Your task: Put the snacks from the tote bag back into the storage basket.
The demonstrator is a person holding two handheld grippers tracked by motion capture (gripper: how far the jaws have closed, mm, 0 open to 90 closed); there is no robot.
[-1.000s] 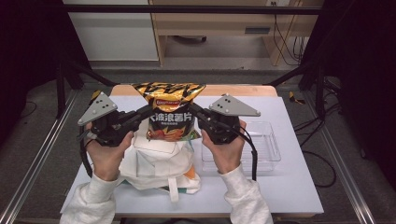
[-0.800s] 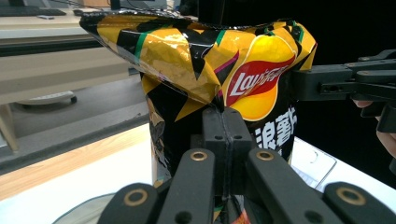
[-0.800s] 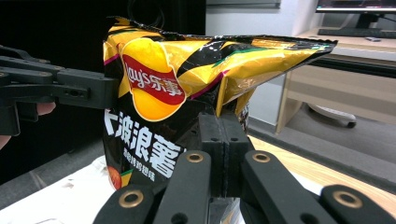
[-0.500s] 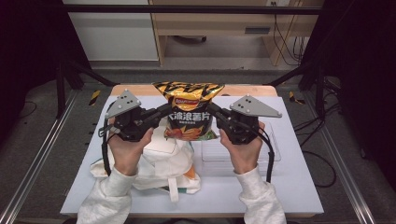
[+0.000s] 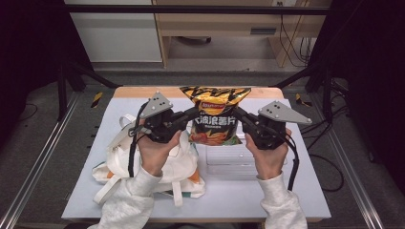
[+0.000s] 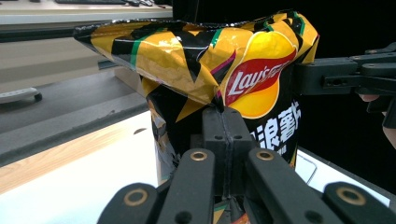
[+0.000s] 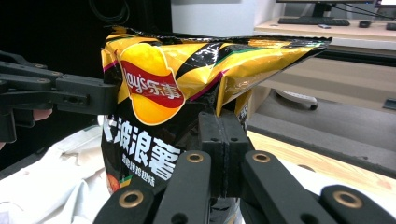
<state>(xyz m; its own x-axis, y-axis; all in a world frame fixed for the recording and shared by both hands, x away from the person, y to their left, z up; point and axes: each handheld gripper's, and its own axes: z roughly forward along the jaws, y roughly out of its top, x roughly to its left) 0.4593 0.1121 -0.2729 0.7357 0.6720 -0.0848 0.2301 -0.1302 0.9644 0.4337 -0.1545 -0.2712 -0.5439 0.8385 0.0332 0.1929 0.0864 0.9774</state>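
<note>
We hold a bag of chips (image 5: 215, 117) up in the air with our two grippers, one on each side. Our left gripper (image 5: 187, 116) pinches the bag's left edge, and its jaws are squeezed tight together on the thin side seam, as the left gripper view shows (image 6: 223, 140). Our right gripper (image 5: 240, 118) does the same on the bag's right edge, jaws pressed flat on that seam (image 7: 223, 144). We think we grip it by both edges so the puffy bag stays upright and does not swing or get crushed in the middle. The bag hangs above the table, not touching it. Just below the bag and a little toward us sits a clear plastic box (image 5: 231, 164), and we judge that the bag may be meant to go in there. Left of the bag and nearer to us lies a white cloth tote bag (image 5: 119, 162) with long straps, flopped open and wrinkly, with our left hand (image 5: 155, 152) over it. Our right hand (image 5: 267, 157) is over the clear box's right end. The table (image 5: 305, 191) under the bag is a pale, smooth sheet with a wooden strip (image 5: 143, 91) along the far edge behind the bag. Behind the bag, past the table, we see a grey floor, a pale cabinet (image 5: 119, 33) and a wooden desk (image 5: 224, 24) with cables. Dark curtains hang on both sides of the bag.
</note>
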